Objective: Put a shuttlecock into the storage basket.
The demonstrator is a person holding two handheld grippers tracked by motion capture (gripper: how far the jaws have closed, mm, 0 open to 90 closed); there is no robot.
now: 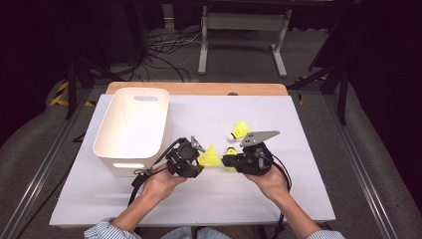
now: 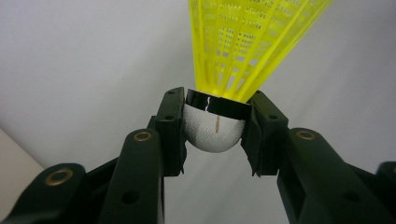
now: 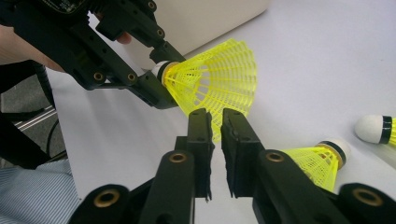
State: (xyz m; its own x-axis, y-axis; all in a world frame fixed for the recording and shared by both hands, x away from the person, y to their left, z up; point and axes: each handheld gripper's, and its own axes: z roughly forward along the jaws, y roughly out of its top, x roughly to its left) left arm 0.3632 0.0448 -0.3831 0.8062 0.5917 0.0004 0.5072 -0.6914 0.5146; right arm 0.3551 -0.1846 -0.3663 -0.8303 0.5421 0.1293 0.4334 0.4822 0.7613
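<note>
High view: a white table (image 1: 278, 199) carries everything, with a wooden strip along its far edge. On its left part stands a white bin (image 1: 133, 130) with handle slots, its near wall just left of the left gripper (image 1: 195, 158). That gripper is clenched on the white cork of a yellow shuttlecock (image 1: 209, 156), held above the table near the middle with the skirt pointing right. In the left gripper view the 2 jaws press the cork (image 2: 213, 128) from both sides, below the black band, and the skirt fans away from the camera.

The right gripper (image 1: 226, 161) sits just right of the held shuttlecock. In the right gripper view its jaws stand almost closed, a thin slit between them, with the skirt's rim (image 3: 224, 88) just beyond their tips; whether they pinch it I cannot tell.

2 more shuttlecocks lie on the table: one (image 1: 239, 130) a little farther off, to the right of centre, the other (image 3: 317, 158) just beside the right gripper, partly hidden by it.
</note>
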